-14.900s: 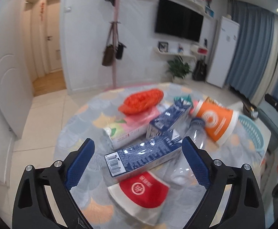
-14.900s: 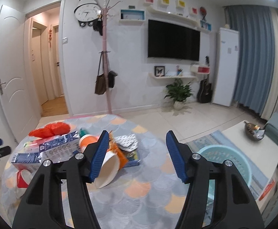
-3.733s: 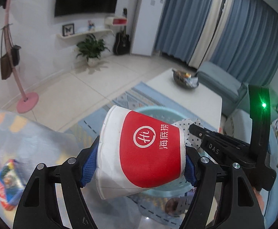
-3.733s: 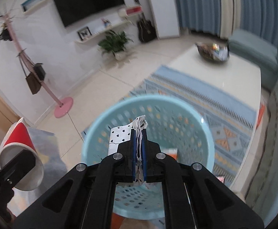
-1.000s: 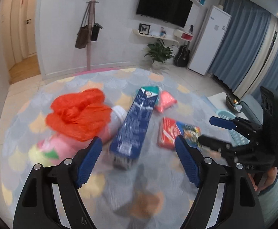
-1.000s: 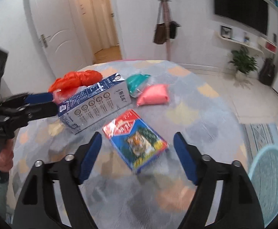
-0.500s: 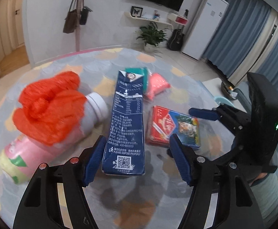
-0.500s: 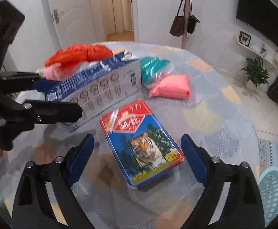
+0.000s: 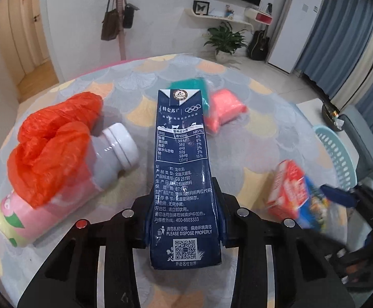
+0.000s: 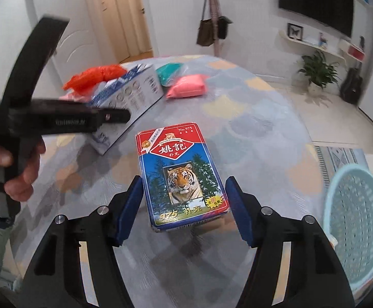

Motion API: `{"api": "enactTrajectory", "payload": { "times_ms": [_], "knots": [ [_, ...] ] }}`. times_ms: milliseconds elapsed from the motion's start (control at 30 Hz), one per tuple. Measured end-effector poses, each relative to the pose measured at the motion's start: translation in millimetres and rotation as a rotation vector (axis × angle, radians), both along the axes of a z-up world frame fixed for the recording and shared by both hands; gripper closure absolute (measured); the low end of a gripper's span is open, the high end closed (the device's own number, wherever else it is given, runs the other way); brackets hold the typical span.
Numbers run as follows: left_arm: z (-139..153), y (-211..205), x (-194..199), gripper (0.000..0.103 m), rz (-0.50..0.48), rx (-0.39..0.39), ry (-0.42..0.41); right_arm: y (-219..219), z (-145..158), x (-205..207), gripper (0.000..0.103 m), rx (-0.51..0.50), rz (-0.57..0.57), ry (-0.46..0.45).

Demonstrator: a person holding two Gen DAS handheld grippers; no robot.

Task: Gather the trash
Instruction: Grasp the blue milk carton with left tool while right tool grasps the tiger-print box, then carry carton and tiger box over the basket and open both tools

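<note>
Left claw (image 9: 183, 220) was clamped tight on the milk carton (image 9: 182, 159). Right claw (image 10: 183, 205) was closing, pads clear of the card box (image 10: 180, 174) between them on the bench (image 10: 250, 133).

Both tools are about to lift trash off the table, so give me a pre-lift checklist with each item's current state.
1. Left tool clamped on the milk carton: ok, pads pinch its near end.
2. Right tool gripping the card box: not ok, jaws closing, box between them, gaps both sides.
3. Carton clear of the orange bag and white bottle: ok, a gap shows.
4. Card box free of neighbours: ok, nothing touches it.
5. Basket reachable: ok, beside the table edge.
6. Carton empty: cannot tell.
</note>
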State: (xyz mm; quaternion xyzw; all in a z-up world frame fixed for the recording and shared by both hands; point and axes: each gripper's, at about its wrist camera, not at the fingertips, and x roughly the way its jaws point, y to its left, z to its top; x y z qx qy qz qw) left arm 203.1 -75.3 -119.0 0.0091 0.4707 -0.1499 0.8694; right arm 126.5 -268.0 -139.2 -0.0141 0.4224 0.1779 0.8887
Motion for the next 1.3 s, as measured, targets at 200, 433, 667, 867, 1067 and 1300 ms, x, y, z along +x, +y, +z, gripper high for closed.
{"api": "enactTrajectory", "payload": {
  "times_ms": [200, 433, 667, 867, 1067, 1300],
  "knots": [
    [22, -12, -28, 0.068, -0.045, -0.101, -0.083, -34, 23, -10, 0.041, 0.017, -0.102, -0.050],
    [52, -69, -47, 0.068, -0.165, -0.137, -0.171, -91, 49, -21, 0.041, 0.061, -0.247, -0.116],
    [69, -142, -49, 0.068, -0.290, -0.188, -0.205, -156, 59, -29, 0.041, 0.053, -0.395, -0.144],
    [70, -216, -49, 0.068, -0.373, -0.102, -0.248, -207, 42, -24, 0.041, 0.016, -0.520, -0.072],
    [52, -277, -45, 0.068, -0.455, -0.086, -0.200, -259, -2, -6, 0.041, 0.042, -0.670, 0.064],
    [2, -310, -26, 0.068, -0.488, -0.092, -0.070, -300, -58, -2, 0.040, 0.126, -0.814, 0.222]
  ]
}}
